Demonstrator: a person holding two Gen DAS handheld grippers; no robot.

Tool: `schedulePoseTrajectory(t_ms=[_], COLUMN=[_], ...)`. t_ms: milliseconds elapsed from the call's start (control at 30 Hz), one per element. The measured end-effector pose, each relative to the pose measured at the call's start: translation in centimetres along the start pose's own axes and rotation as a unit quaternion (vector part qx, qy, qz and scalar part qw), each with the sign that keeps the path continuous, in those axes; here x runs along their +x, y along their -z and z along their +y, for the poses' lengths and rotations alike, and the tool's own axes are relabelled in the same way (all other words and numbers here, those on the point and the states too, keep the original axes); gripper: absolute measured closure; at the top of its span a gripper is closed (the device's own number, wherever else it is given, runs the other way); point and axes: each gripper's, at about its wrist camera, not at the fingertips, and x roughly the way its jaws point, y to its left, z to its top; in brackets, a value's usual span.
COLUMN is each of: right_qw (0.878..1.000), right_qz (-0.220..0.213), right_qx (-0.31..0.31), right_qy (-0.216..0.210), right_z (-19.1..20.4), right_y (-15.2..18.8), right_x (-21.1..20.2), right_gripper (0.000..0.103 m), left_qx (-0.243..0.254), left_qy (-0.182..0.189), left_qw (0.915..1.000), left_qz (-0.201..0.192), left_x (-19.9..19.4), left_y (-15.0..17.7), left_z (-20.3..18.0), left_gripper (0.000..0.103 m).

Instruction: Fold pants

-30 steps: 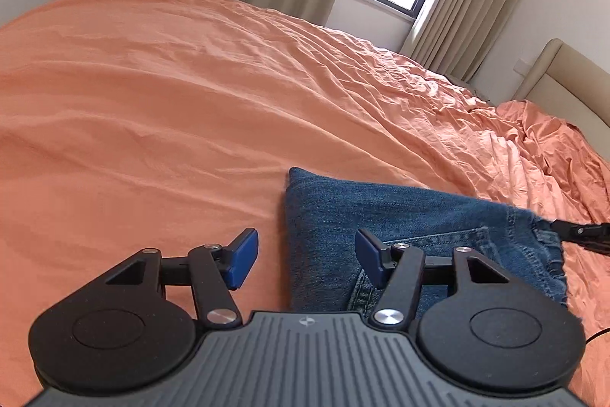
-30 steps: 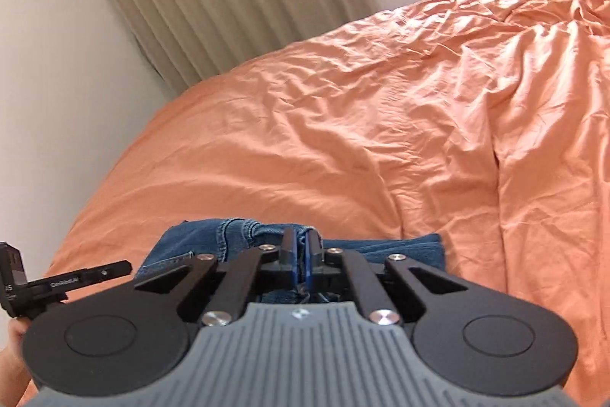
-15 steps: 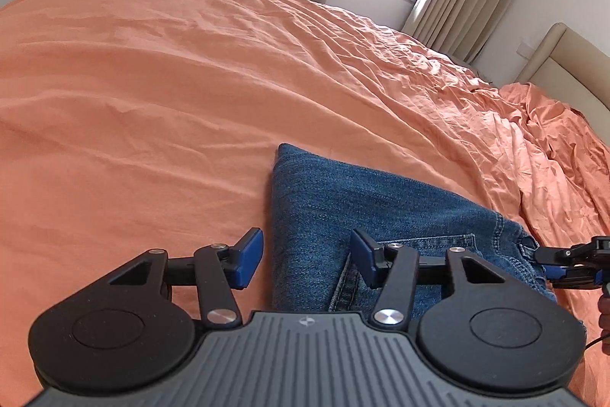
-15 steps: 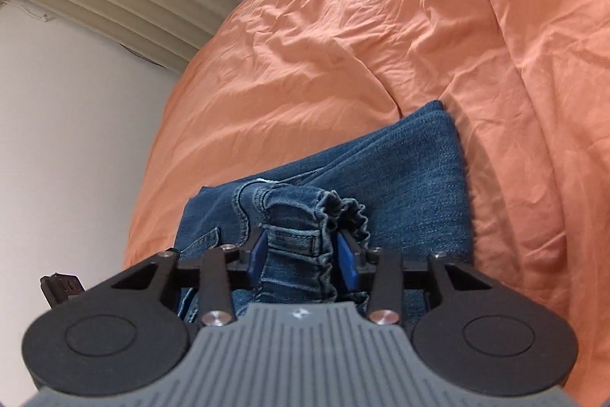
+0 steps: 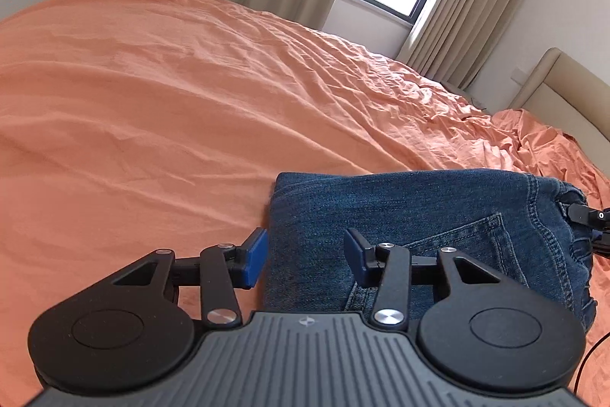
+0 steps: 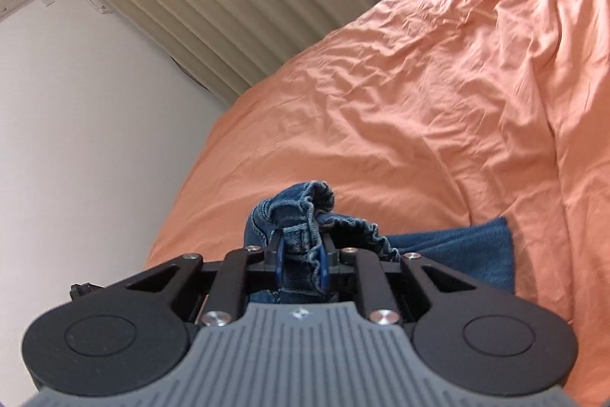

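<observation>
Your right gripper (image 6: pixel 301 264) jaws just closed on the jeans (image 5: pixel 419 216) waistband w/ it bunched up off the bed (image 5: pixel 152 102), while left gripper (image 5: pixel 303 260) jaws, narrowing but open, straddle the folded edge — next fold's starting.

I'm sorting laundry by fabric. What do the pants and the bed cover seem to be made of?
The pants look like blue denim: matte, faded weave, contrast stitching around a back pocket, gathered waistband. The bed cover looks like thin woven cotton or a blend, orange with a faint sheen and many fine creases; the exact fibre cannot be told.
</observation>
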Motion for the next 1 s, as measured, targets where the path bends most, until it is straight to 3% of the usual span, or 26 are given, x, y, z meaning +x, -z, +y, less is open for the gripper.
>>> schedulePoseTrajectory(t_ms=[167,367,433,533,633,767,900,1000], right_qw=[0.995,0.987,0.988,0.990,0.989,0.987,0.979,0.976], right_qz=[0.050,0.058,0.058,0.044,0.001,-0.068,-0.114,-0.121], right_qx=[0.056,0.111,0.105,0.053,-0.020,-0.067,-0.075,-0.072], right_qy=[0.073,0.097,0.101,0.125,0.145,0.132,0.149,0.164], right_z=[-6.4,-10.8,-10.3,-7.7,-4.3,-0.6,0.9,0.6], right_y=[2.2,4.7,4.6,4.4,5.5,9.1,12.9,14.9], right_x=[1.4,3.5,3.2,1.7,-1.5,-5.5,-6.6,-6.4], right_gripper=[0.091,0.091,0.089,0.078,0.076,0.076,0.076,0.076], left_qx=[0.025,0.055,0.053,0.055,0.075,0.116,0.189,0.245], left_qy=[0.004,-0.009,-0.017,-0.025,-0.028,-0.026,-0.018,-0.021], left_qw=[0.9996,0.9978,0.9972,0.9971,0.9961,0.9922,0.9799,0.9654], left_qz=[0.009,0.035,0.049,0.046,0.037,0.040,0.061,0.088], left_x=[1.1,2.8,3.2,2.1,-0.5,-4.3,-8.0,-10.0], left_y=[0.5,0.7,0.5,0.6,1.1,2.3,4.4,6.5], left_z=[-1.7,-2.8,-2.6,-2.7,-3.3,-4.1,-5.5,-6.7], left_gripper=[0.052,0.054,0.054,0.054,0.054,0.054,0.039,0.038])
